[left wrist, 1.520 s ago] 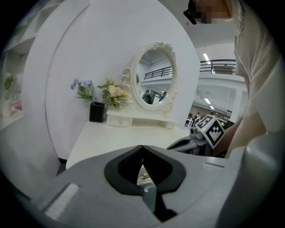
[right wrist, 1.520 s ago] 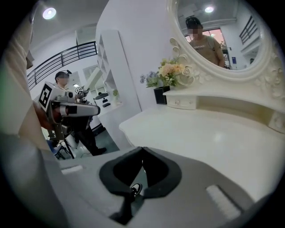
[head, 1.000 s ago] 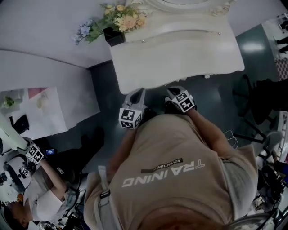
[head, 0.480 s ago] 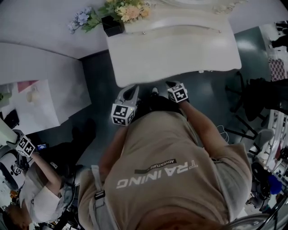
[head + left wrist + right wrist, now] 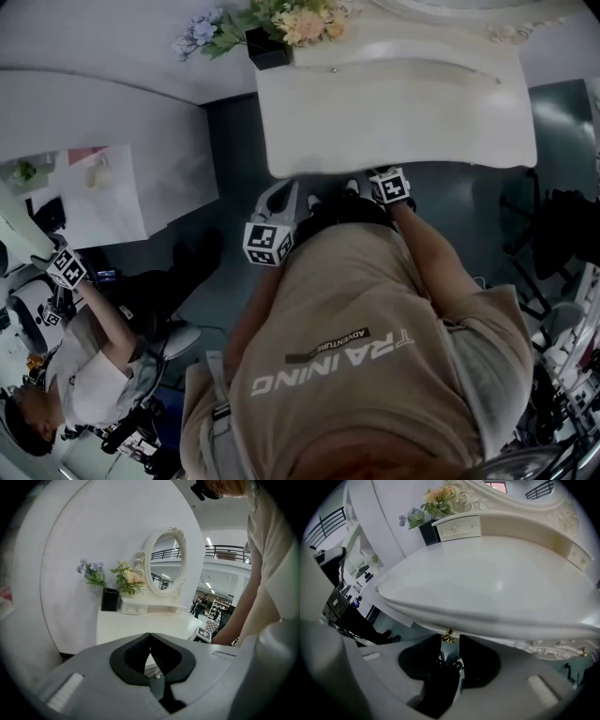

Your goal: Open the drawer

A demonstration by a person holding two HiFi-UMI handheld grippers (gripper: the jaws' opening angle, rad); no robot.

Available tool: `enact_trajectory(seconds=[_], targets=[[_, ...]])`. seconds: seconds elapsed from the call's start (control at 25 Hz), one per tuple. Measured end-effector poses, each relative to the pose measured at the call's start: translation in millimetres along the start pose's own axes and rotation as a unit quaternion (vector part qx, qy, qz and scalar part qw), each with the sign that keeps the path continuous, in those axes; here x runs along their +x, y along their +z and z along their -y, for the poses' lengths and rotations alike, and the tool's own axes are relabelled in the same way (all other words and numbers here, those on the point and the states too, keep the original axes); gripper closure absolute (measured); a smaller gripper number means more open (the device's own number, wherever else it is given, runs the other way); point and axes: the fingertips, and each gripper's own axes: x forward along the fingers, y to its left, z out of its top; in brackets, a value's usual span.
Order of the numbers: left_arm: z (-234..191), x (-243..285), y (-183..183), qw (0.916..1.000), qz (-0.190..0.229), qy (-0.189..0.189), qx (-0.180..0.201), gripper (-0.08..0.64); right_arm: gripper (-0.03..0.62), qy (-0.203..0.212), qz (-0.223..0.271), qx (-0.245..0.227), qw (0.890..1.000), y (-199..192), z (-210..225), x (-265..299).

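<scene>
White and broad, the dressing table's tabletop fills the upper part of the head view, with the person bent over its near edge. Since a second ago the right gripper has dropped from in front of that edge to just beneath it. Its jaws have just been opening and now stand well apart, with the pads pressing on nothing. That looks like the approach to the pull: the reach is made but the grip is not yet taken. The left gripper has shifted only a little and looks out across the tabletop, its jaws together at the tips on nothing. The drawer is tucked under the tabletop's front lip and is apparently closed. Little of it shows but its small gold knob, which sits at the right jaw tips, in line with the gap between them.
</scene>
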Motion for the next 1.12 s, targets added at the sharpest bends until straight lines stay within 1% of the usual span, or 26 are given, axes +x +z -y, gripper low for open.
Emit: enact_trajectory(seconds=[0.16,0.24,0.44,0.6,0.76,0.88,1.12], targets=[[-6.4,4.1,9.4,0.9996,0.004,0.027,-0.005,0.552,0.442,0.028,-0.011,-0.001,1.000,6.0,-5.5,11.4],[-8.4,7.5,11.0,0.9993,0.004,0.036,-0.007,0.552,0.442,0.028,-0.015,0.000,0.999,7.4,-4.4,19.0],[-11.6,7.7,8.9,0.9985,0.001,0.054,-0.014,0.552,0.451,0.023,-0.015,0.039,0.999,6.0,-0.9,31.4],[-11.5,2.1,4.7,0.9979,-0.003,0.063,-0.014,0.552,0.453,0.032,-0.018,0.030,0.999,6.1,-3.7,31.5],[-5.8,-3.1,9.0,0.9980,0.004,0.062,-0.009,0.552,0.454,0.029,-0.027,0.024,0.999,2.5,-3.5,28.7],[-1.2,-7.4,8.8,0.9984,0.006,0.056,-0.004,0.552,0.456,0.020,-0.025,0.020,0.999,0.3,-3.7,25.6],[4.7,-18.3,2.4,0.9992,0.009,0.038,-0.005,0.552,0.458,0.017,-0.030,0.011,0.999,-15.0,-9.6,18.8]])
